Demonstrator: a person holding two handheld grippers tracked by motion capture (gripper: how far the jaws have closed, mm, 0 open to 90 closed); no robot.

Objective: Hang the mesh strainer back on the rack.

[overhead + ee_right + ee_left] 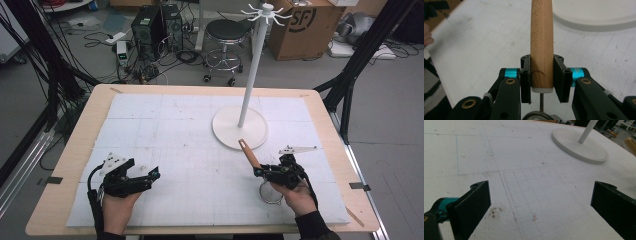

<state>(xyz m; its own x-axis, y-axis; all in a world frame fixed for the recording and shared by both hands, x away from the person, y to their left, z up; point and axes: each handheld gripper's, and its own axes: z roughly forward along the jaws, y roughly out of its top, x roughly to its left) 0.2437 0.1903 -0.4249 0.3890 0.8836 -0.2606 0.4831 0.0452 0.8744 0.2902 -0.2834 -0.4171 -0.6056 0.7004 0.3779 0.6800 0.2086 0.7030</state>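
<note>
My right gripper (pixel 541 80) is clamped on the smooth, round, light wooden handle (pixel 541 42) of a small sieve; the ribbed black pads (pixel 559 77) press both sides of the handle just above its white collar. Lettering is burned along the grain. From the collar a thin metal stem runs down to the sieve's round wire-rimmed metal bowl (pixel 270 192), which in the high view hangs below my right hand (pixel 297 197), close over the white foam board (pixel 190 150). The handle slants up and away from me, toward the flat round white base (pixel 235 131) of a tall white pole stand (pixel 254 60) topped with a ring of thin curved hooks. The handle's tip sits just beside the base's near edge.

My left gripper (pixel 540 202) has its jaws spread wide with nothing between them, held low over the foam board at the near left, well apart from the right gripper. My left hand (pixel 119 205) holds it from behind, pointing forward and to the right.

The board is grainy, pitted white foam with faint pencilled grid lines and a few dark specks, laid on a pale wooden table (pixel 75 145) with rounded corners
</note>
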